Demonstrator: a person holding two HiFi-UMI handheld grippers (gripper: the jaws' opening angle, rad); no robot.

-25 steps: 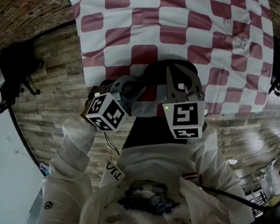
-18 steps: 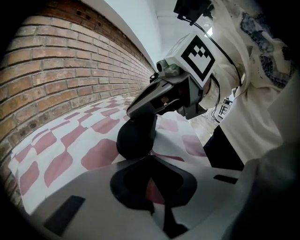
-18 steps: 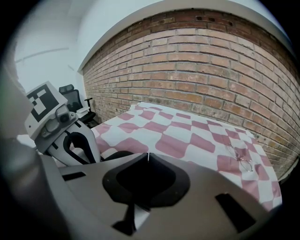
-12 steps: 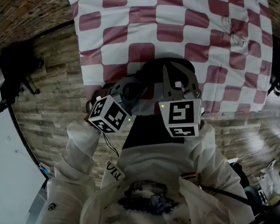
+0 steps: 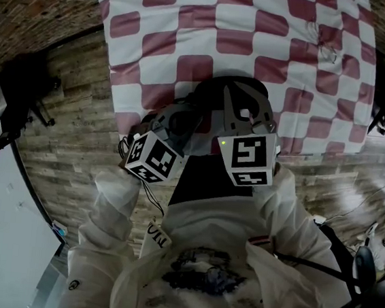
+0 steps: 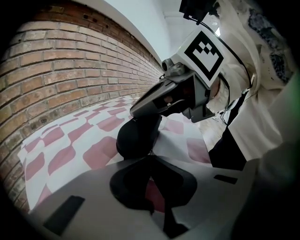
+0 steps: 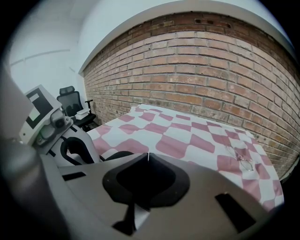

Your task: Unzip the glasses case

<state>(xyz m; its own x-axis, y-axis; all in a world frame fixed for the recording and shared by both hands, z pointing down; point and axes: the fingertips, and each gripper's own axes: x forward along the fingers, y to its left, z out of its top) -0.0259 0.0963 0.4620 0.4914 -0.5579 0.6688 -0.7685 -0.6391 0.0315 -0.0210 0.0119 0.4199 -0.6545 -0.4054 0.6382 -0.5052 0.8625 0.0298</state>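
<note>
Head view: black glasses case (image 5: 216, 91) at near edge of checkered cloth (image 5: 247, 26); glasses (image 5: 328, 53) lie well apart, at cloth's far right. Left gripper (image 6: 151, 158) jaws closed, tips at case. Right gripper (image 7: 147, 155) jaws together over case.

Head view looking down onto the checked cloth (image 5: 260, 27) from over its near edge, both gripper views hovering low there, facing across it, head and left gripper views sharing the glasses case (image 5: 213, 90).
</note>
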